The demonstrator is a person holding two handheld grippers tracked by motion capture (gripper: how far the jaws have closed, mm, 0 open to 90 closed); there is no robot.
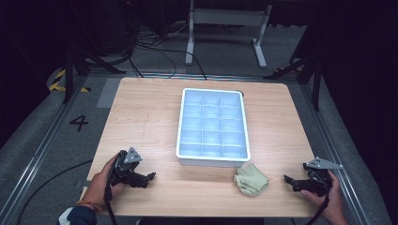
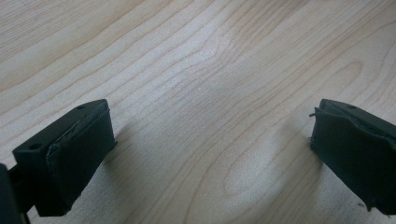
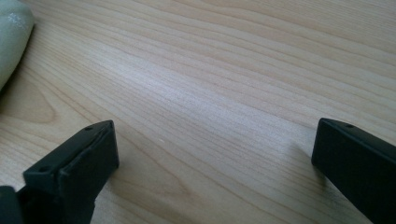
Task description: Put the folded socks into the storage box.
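A white tray divided into several small compartments lies in the middle of the wooden table. Just off its near right corner sits a crumpled pale green cloth, whose edge also reaches the top left corner of the right gripper view as the cloth. My left gripper rests low over the table's near left, its jaws pointing right. In its own view the left gripper is open over bare wood. My right gripper sits near the right front corner, pointing left toward the cloth; the right gripper is open and holds nothing.
Bare wood surrounds the tray on the left and right. The table's near edge lies just behind both hands. Beyond the table are grey floor, black cables, a white frame leg and dark stands.
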